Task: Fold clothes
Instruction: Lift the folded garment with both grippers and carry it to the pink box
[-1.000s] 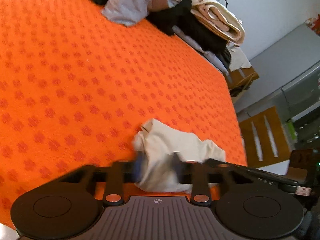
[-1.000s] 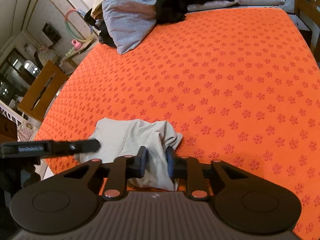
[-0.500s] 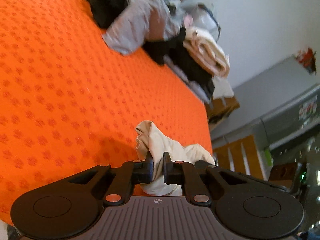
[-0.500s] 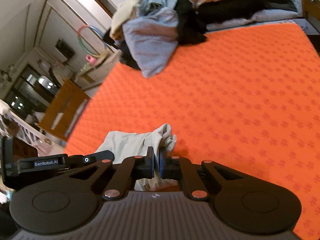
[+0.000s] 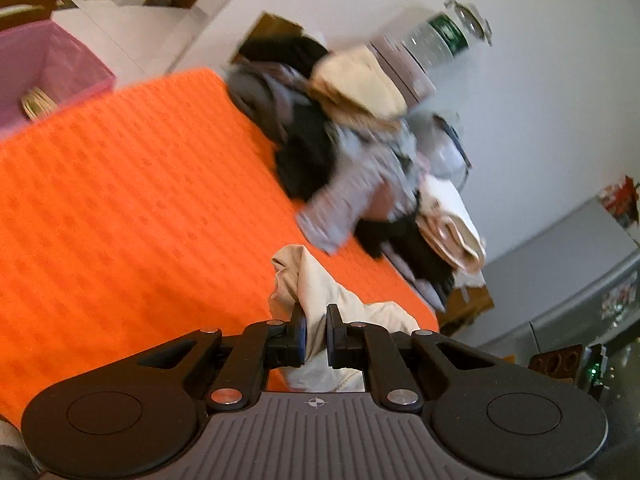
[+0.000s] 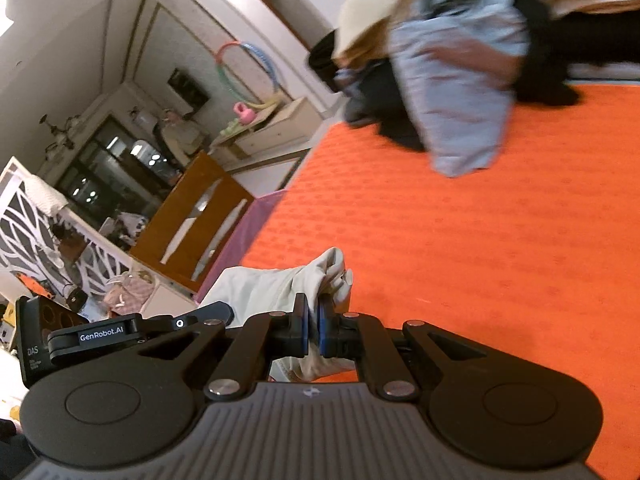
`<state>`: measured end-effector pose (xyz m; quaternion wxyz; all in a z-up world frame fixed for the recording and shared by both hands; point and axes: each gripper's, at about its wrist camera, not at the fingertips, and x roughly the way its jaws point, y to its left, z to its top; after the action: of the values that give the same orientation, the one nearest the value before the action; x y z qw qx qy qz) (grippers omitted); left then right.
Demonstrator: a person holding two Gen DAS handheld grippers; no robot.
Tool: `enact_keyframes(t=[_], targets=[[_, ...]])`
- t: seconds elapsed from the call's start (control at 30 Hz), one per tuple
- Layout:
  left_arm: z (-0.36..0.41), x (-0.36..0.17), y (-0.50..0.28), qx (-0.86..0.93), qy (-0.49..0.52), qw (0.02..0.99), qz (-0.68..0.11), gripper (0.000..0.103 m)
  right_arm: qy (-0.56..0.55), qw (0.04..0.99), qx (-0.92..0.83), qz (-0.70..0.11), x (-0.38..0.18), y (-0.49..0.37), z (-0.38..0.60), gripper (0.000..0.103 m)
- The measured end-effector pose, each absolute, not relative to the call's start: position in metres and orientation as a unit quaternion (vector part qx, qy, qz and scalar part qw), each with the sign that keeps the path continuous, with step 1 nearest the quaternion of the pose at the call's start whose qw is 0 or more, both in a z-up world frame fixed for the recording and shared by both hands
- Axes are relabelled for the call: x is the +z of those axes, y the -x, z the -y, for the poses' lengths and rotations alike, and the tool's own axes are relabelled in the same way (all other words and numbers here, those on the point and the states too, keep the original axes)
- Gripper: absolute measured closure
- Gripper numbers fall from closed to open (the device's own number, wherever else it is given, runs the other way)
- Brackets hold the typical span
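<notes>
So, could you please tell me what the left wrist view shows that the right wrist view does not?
Only the left wrist view shows the green-labelled clear plastic bottle and the grey cabinet. Only the right wrist view shows the multicoloured hoop, the brown wooden chair and a person standing in the distance. Both show the orange patterned bedspread, the pile of unfolded clothes and the crumpled cream garment, which the left gripper and right gripper each pinch.

White walls (image 5: 540, 80), wooden chair (image 6: 192, 216).
</notes>
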<state>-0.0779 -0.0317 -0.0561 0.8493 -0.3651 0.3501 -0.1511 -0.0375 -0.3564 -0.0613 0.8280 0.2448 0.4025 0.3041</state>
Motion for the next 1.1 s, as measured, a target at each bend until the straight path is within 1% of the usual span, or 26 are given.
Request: enact_keyframes(t=[0.33, 0.47, 0.6, 0.77, 0.93, 1.1], targets=[[-0.133, -0.035, 0.027, -0.162, 0.339, 0.856, -0.355, 0.091, -0.278, 0.826, 0.294, -0.391, -0.06, -0.005, 0.19, 0.097], [-0.184, -0.028, 0.008, -0.154, 0.338, 0.859, -0.352, 0.092, -0.292, 0.824, 0.291, -0.388, -0.059, -0.021, 0.13, 0.097], [-0.222, -0.031, -0.002, -0.129, 0.362, 0.859, -0.339, 0.092, -0.297, 0.819, 0.303, -0.387, -0.059, -0.046, 0.08, 0.097], [-0.261, -0.05, -0.015, -0.097, 0.392, 0.854, -0.328, 0.092, -0.298, 0.811, 0.318, -0.389, -0.063, -0.085, 0.04, 0.097], [-0.297, -0.075, -0.049, -0.086, 0.405, 0.844, -0.341, 0.092, -0.29, 0.815, 0.308, -0.397, -0.075, -0.118, 0.001, 0.098], [-0.328, -0.105, -0.106, -0.117, 0.368, 0.842, -0.377, 0.092, -0.301, 0.824, 0.26, -0.402, -0.105, -0.147, -0.043, 0.098]])
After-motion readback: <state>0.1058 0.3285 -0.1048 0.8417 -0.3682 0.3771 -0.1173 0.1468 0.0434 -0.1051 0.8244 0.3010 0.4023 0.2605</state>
